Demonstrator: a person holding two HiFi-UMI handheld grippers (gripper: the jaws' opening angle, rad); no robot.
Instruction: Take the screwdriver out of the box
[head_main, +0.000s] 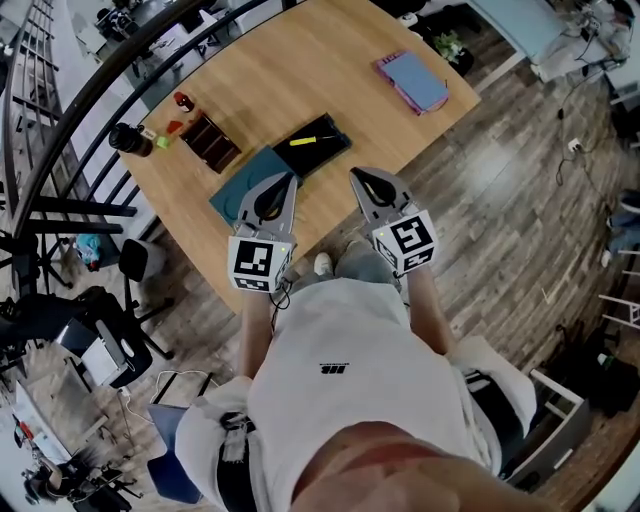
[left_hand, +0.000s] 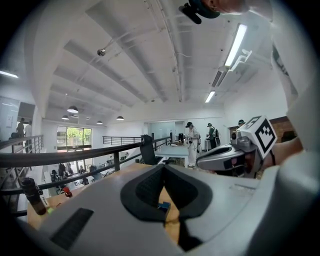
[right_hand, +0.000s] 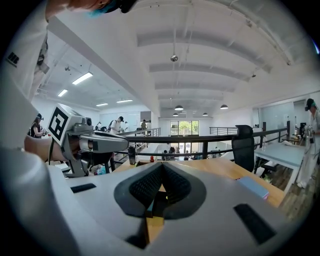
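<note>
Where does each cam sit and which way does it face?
Head view: on the person's head, facing steeply down at the table, box and screwdriver; shows left tool, right tool, arms, shirt.
Left gripper view: on the left tool, facing roughly level along its shut jaws toward the railing; right tool at right.
Right gripper view: on the right tool, same heading, jaws shut; left tool at left.
Shared: both gripper views show the railing.

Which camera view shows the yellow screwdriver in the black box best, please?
The head view: the screwdriver lies in plain sight in the open box on the table. Both gripper views look low across the table through shut jaws; I cannot make it out there.
</note>
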